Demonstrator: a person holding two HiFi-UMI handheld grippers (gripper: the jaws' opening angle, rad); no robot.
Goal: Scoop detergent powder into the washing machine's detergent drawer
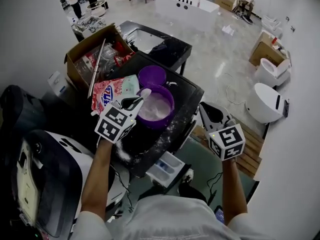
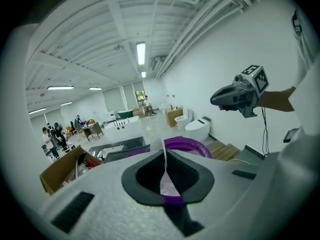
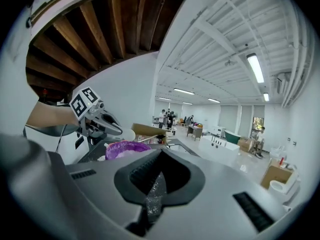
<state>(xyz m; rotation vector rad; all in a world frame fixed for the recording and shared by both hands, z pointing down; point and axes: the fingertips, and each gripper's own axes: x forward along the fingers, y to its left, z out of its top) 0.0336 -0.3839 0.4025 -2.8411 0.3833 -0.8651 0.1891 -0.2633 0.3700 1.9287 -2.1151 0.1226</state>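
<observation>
A purple bowl (image 1: 156,106) holding white detergent powder stands on the black table (image 1: 185,91). Over its left rim, my left gripper (image 1: 133,103) is shut on the handle of a white scoop (image 1: 145,92). The scoop's thin handle (image 2: 164,166) shows edge-on between the jaws in the left gripper view, with the bowl (image 2: 189,145) just beyond. Below the table's front edge, the white detergent drawer (image 1: 167,166) stands pulled out. My right gripper (image 1: 205,109) hangs shut and empty to the right of the table. In the right gripper view the left gripper (image 3: 109,125) holds the scoop (image 3: 128,134) above the bowl (image 3: 125,148).
A red and white detergent bag (image 1: 112,91) lies left of the bowl, with a second purple bowl (image 1: 152,75) behind it. A cardboard box (image 1: 92,54) of items sits at the table's far left. The washing machine (image 1: 55,176) is at lower left. Toilets (image 1: 267,101) stand to the right.
</observation>
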